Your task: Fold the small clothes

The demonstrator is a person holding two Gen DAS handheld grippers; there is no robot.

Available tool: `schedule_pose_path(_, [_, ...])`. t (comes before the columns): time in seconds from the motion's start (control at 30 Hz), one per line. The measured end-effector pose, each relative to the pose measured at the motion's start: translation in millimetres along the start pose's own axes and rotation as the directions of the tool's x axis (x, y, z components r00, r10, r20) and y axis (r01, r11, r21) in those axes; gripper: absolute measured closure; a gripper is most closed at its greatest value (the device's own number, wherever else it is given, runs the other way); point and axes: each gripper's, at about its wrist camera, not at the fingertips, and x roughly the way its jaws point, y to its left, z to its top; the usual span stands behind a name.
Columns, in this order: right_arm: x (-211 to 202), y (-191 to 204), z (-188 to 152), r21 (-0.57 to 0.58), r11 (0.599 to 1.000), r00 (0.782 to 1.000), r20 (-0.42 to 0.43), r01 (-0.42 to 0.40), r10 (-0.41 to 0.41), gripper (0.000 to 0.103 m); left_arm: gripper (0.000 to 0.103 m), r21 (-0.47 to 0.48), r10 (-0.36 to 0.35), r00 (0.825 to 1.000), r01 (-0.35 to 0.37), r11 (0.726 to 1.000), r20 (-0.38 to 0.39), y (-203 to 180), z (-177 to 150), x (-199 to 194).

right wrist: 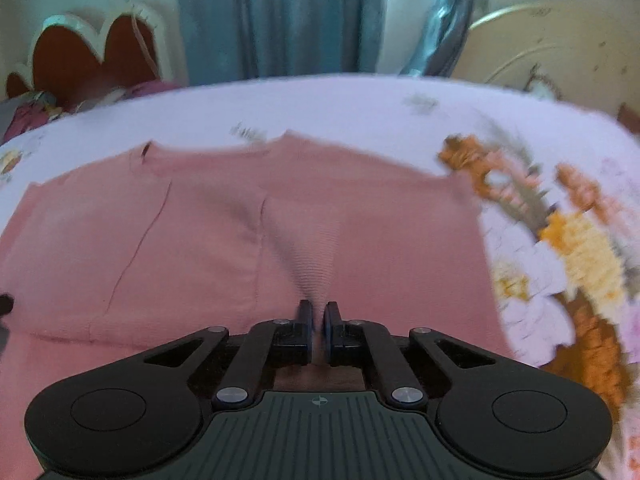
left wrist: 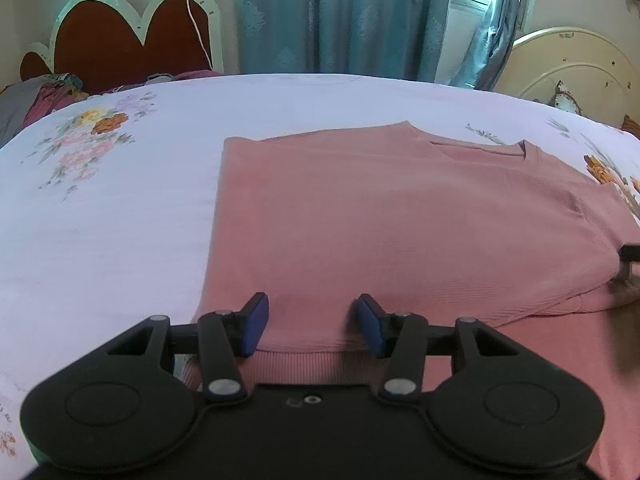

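Pinching one pink sweater (right wrist: 320,240) | right tool (right wrist: 319,320) clamped | left tool (left wrist: 313,326) parted

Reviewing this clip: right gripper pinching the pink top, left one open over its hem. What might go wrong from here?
1. The right gripper is shut on only a narrow ridge of the pink top; lifting may drag it across the bedsheet and undo the left fold.
2. The left gripper hangs open over the hem, grasping nothing, so the top may lift unevenly.

A pink ribbed knit top (left wrist: 360,220) lies flat on the bed, left side folded in, near edge pinched up.
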Motion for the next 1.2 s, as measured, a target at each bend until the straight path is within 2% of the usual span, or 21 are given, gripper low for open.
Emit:
schedule_pose_path(0.1, [-13, -1, 3, 0.021, 1.000, 0.999, 0.045, -0.021, 0.020, 0.099, 0.053, 0.004, 0.008, 1.000, -0.008, 1.000, -0.002, -2, -2, -3])
schedule_pose_path(0.17, [-17, 3, 3, 0.009, 0.999, 0.998, 0.054, -0.033, 0.033, 0.089, 0.052, 0.004, 0.014, 1.000, -0.014, 1.000, -0.003, -4, -3, -4])
schedule_pose_path(0.23, [-19, 9, 2, -0.006, 0.999, 0.997, 0.059, -0.045, 0.045, 0.037, 0.051, 0.007, 0.022, 1.000, -0.022, 1.000, -0.004, -6, -3, -5])
schedule_pose_path(0.27, [-21, 13, 1, -0.018, 0.999, 0.996, 0.071, -0.047, 0.048, 0.034, 0.050, 0.007, 0.025, 1.000, -0.025, 1.000, -0.006, -7, -3, -5])
schedule_pose_path(0.6, [-36, 19, -19, -0.069, 0.991, 0.993, 0.020, -0.114, 0.116, 0.035, 0.049, -0.008, 0.031, 1.000, -0.031, 1.000, 0.004, -19, -6, -25])
schedule_pose_path(0.8, [-54, 10, -32, -0.047, 0.986, 0.987, 0.013, -0.160, 0.160, 0.035, 0.048, 0.008, 0.005, 1.000, -0.005, 1.000, 0.007, -38, -14, -45])
schedule_pose_path(0.93, [-70, 6, -41, -0.065, 0.981, 0.983, 0.010, -0.183, 0.184, 0.035, 0.044, 0.019, 0.001, 1.000, -0.001, 1.000, 0.013, -54, -19, -58])
schedule_pose_path(1.2, [-99, -12, -64, -0.064, 0.971, 0.973, -0.001, -0.232, 0.232, 0.034, 0.042, 0.030, 0.002, 1.000, -0.003, 1.000, 0.025, -75, -38, -88])
